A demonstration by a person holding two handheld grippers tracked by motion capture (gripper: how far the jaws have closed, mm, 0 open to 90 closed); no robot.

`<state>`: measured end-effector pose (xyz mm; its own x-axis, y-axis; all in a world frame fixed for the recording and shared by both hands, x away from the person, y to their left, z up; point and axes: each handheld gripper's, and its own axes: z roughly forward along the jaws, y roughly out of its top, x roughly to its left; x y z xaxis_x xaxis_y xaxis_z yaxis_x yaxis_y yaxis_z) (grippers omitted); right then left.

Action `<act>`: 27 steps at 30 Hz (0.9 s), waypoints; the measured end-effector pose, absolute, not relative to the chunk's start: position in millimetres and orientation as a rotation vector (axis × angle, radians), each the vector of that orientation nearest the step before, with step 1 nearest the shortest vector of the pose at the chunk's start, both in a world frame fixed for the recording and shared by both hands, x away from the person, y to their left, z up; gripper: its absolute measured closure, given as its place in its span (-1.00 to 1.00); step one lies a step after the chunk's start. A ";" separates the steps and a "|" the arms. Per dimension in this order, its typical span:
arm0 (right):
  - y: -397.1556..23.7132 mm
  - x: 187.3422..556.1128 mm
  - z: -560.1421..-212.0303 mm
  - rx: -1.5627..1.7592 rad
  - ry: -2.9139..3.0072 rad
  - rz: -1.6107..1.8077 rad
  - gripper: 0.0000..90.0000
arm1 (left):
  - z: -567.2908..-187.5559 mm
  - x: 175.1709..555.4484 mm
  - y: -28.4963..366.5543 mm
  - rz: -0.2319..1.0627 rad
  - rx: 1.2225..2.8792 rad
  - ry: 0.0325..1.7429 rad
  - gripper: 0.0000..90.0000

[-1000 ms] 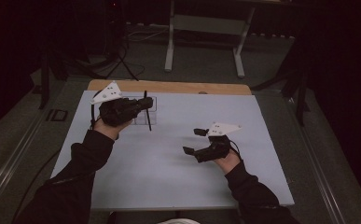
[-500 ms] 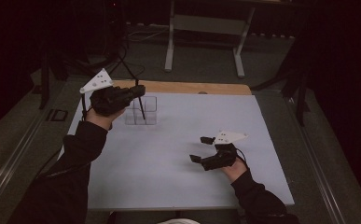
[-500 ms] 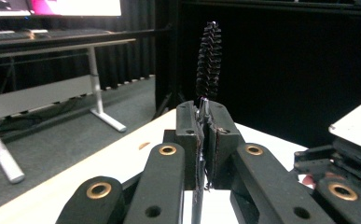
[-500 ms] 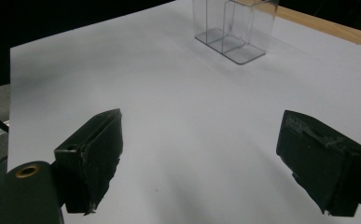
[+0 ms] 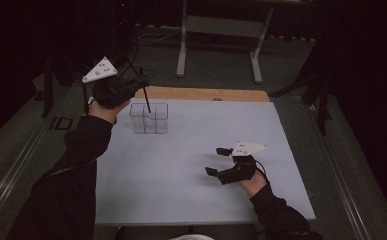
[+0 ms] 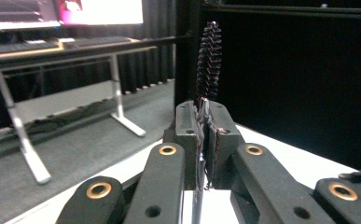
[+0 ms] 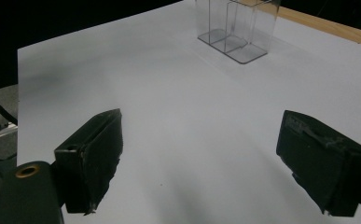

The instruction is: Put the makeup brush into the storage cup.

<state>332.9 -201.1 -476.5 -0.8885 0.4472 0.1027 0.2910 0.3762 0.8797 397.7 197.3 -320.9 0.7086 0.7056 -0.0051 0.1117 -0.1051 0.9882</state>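
Above the table's (image 5: 191, 200) far left corner, the left gripper (image 5: 140, 82) is pinching a thin black brush (image 6: 208, 60), its jaws closed on the stem, the stem's lower end hanging over a clear box (image 5: 149, 118) standing on the white top. Nearer the person, the right gripper (image 5: 218, 161) is hovering low with jaws spread wide, holding nothing.

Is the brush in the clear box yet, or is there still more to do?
Not yet. Done: the left gripper has picked the thin black brush up, jaws shut on it. In hand: it holds the brush above the clear box, lower end at the box's rim, bristles pointing up. Left: lower it into a compartment and let go. The right gripper waits open above the white table, holding nothing.
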 end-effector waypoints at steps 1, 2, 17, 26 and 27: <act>-201.1 332.9 -476.5 0.670 2.476 1.534 -0.68 | -320.9 397.7 197.3 0.571 1.624 0.675 0.91; -200.8 333.2 -477.1 0.668 2.478 1.540 -0.68 | -320.0 401.5 198.3 0.590 1.627 0.680 0.91; -203.0 333.7 -479.6 0.683 2.480 1.544 -0.68 | -324.2 426.7 209.1 0.663 1.605 0.781 0.91; -207.2 334.2 -478.0 0.700 2.444 1.553 -0.68 | -327.3 434.3 215.1 0.719 1.604 0.811 0.91; -207.3 334.1 -478.1 0.701 2.446 1.551 -0.68 | -328.0 435.2 216.1 0.718 1.604 0.817 0.91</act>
